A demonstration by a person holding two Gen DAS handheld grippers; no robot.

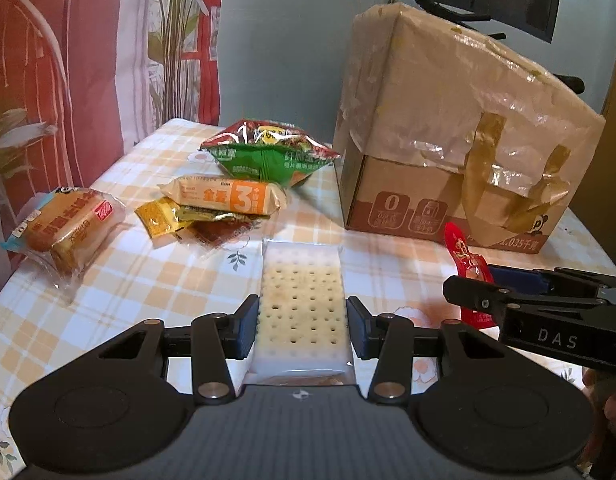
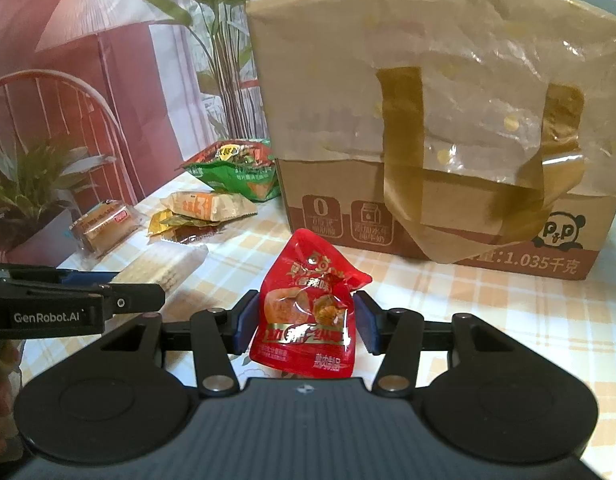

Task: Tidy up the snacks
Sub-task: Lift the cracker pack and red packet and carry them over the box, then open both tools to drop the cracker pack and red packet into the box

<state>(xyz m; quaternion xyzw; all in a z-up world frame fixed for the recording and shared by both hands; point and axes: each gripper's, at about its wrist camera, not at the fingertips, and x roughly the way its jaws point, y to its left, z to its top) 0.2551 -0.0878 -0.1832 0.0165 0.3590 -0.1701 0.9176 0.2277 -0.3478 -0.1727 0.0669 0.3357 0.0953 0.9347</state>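
My left gripper (image 1: 302,322) is shut on a clear pack of pale, hole-dotted crackers (image 1: 301,280), held lengthwise between the blue pads above the table. My right gripper (image 2: 303,322) is shut on a red snack pouch (image 2: 308,300) that stands upright between its pads. Each view shows the other tool from the side: the right gripper (image 1: 474,294) with the red pouch (image 1: 464,254) at the right, the left gripper (image 2: 147,296) with the cracker pack (image 2: 167,268) at the left. Ahead stands a cardboard box (image 2: 328,216) covered by a tan plastic bag (image 2: 448,92).
More snacks lie at the back left of the checked tablecloth (image 1: 147,280): a green and red bag (image 1: 267,152), an orange and white bar pack (image 1: 227,196), yellow sachets (image 1: 161,220) and a wrapped cake (image 1: 67,224). A patterned curtain (image 1: 87,60) hangs behind the table's far left edge.
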